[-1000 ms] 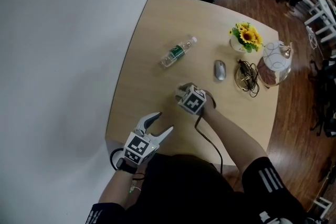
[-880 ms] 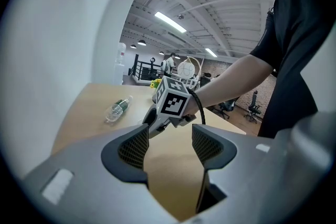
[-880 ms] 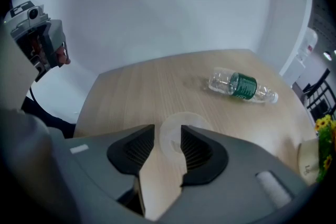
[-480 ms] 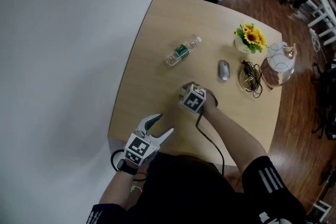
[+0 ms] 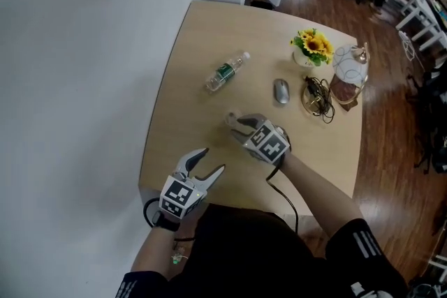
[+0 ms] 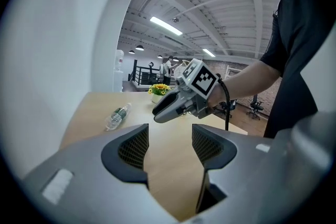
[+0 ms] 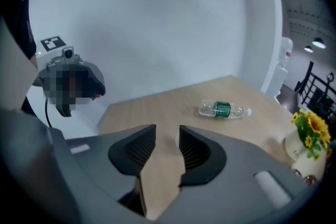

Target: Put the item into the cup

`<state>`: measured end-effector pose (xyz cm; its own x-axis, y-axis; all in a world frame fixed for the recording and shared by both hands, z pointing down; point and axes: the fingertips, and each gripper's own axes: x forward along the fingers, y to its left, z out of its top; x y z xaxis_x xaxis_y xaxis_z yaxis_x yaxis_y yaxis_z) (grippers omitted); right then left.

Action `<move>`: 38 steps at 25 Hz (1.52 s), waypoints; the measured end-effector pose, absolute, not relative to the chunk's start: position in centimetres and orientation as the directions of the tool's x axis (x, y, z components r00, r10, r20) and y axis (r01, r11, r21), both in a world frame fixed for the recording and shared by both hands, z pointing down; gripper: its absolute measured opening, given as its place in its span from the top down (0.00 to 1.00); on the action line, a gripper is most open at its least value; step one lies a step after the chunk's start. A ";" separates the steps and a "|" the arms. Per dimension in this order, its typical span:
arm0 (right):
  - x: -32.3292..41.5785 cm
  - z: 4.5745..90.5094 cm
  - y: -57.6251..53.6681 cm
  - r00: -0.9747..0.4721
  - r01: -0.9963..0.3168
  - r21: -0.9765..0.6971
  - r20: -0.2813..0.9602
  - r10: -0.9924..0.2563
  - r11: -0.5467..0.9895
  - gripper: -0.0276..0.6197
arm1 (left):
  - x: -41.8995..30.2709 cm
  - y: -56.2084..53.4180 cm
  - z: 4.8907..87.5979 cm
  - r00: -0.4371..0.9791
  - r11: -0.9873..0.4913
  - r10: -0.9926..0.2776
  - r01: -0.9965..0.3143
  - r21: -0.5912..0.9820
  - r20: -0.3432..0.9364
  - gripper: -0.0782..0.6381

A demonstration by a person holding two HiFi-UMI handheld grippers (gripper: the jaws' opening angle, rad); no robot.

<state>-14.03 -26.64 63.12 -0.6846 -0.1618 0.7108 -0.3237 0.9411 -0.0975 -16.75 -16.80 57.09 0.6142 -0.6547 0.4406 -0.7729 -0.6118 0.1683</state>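
We work over a pale wooden table (image 5: 181, 80), with a white wall on its left. Our left gripper (image 5: 211, 159) sits at the near edge, jaws spread and nothing between them. Our right gripper (image 5: 235, 125) hangs above the middle of the table, pointing away and down. Its jaws have just been closing a little, yet they stand apart over bare tabletop.

At the far right stands a clear glass vessel (image 5: 349, 65), with a pot of sunflowers (image 5: 311, 47) beside it. No view shows us a plain cup, so we cannot tell which vessel is meant.

We judge the item to be the plastic water bottle (image 5: 225, 71), lying on its side left of centre on the far half, well apart from both grippers. It looks light, thin-walled and slick, and apt to roll or dent. We would take it across the body near the green label, jaws square to its length, with a mild squeeze. A grey computer mouse (image 5: 281, 91) lies to its right, near a tangle of dark cable (image 5: 318, 95).
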 end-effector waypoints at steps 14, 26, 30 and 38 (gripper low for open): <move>-1.5 56.4 -15.8 -0.816 -0.471 -0.260 0.491 -0.304 0.843 0.95 | -7.3 -10.5 54.9 0.652 -0.666 -0.626 -0.732 0.141 0.429 0.54; 5.8 55.7 -8.1 -0.855 -0.482 -0.363 0.393 -0.338 0.798 0.95 | -1.9 -4.4 54.7 0.659 -0.687 -0.601 -0.715 0.130 0.453 0.54; 6.5 56.1 -6.5 -0.856 -0.491 -0.393 0.384 -0.347 0.777 0.95 | -1.5 -3.3 54.8 0.662 -0.690 -0.592 -0.711 0.134 0.459 0.54; 5.7 56.3 -0.9 -0.845 -0.524 -0.407 0.360 -0.395 0.748 0.95 | -2.3 0.6 53.9 0.695 -0.724 -0.575 -0.678 0.128 0.431 0.54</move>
<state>5.72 -0.92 56.33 -0.8448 -0.3954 0.3604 -0.5238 0.7485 -0.4067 -2.30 0.59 53.89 0.6954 -0.5754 0.4305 -0.6780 -0.7239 0.1277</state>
